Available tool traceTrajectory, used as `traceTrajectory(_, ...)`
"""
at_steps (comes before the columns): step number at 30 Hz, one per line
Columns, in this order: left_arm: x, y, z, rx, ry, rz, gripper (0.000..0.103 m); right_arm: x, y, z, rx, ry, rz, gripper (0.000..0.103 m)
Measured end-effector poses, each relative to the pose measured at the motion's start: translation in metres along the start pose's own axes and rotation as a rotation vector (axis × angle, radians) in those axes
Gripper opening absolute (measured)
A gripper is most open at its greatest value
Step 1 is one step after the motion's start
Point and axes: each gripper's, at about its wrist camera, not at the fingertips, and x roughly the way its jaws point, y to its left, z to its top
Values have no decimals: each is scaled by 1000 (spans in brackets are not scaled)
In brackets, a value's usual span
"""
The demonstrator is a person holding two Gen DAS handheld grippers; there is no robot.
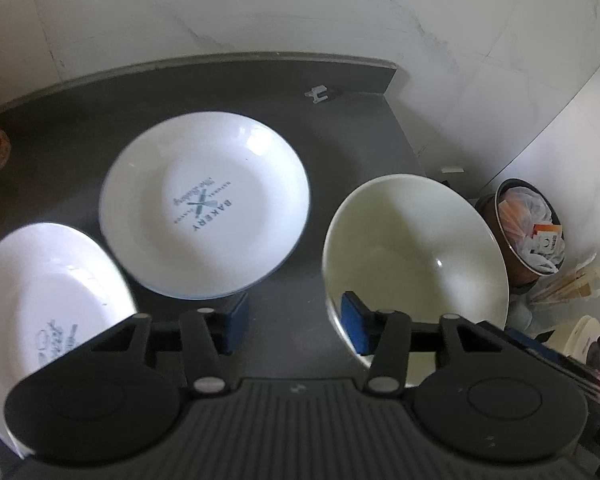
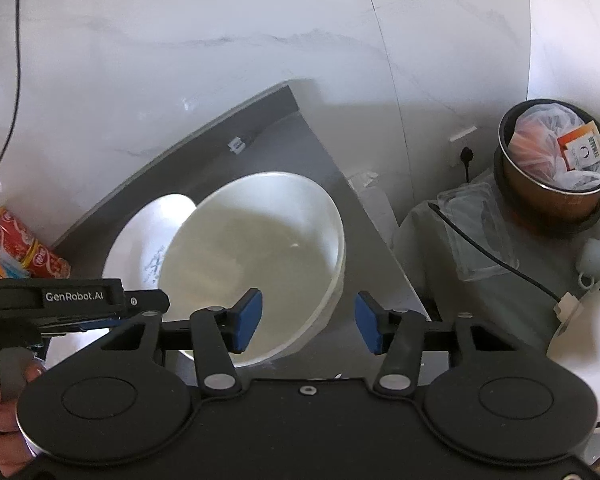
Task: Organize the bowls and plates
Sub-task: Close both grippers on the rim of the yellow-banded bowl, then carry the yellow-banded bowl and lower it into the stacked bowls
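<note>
Bowls and plates sit on my dark counter [image 1: 292, 320], near the white wall. One big white bowl [image 1: 415, 256] stands at the right end, close to the counter's edge. A white plate with writing [image 1: 204, 204] lies flat in the middle, and another plate [image 1: 48, 304] lies at the left, partly under my tool.

My left gripper [image 1: 296, 330] has its jaws wide apart and holds nothing. One blue pad sits just at the bowl's near rim. My right gripper [image 2: 307, 322] is wide too, and the bowl's rim seems to run between its pads, but they do not squeeze it.

I think these dishes are hard, smooth and slippery. They look heavy for their size, and they would break if dropped. I would pinch the bowl at its rim, one pad inside and one outside, and lift slowly. The edge is close, so I must be careful.
</note>
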Motion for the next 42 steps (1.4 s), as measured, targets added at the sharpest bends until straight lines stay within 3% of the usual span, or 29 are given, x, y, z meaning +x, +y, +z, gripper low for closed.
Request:
traceTrajectory(3, 8, -1, 0, -11, 3, -15, 35, 10, -3, -1, 16, 19, -6, 42)
traceTrajectory(5, 12, -2, 0, -17, 8, -26, 28, 15, -5, -2, 31, 33, 8, 32)
traceTrajectory(12, 23, -9, -1, -10, -34, -46, 6, 27, -5, -3, 33, 30, -3, 25)
traceTrajectory(28, -9, -1, 6, 6, -53, -39, 6, -3, 14, 0, 48, -28, 15, 23)
traceTrajectory(42, -54, 20, -4, 0, -84, -60, 7, -46, 50, -5, -48, -125, 33, 23)
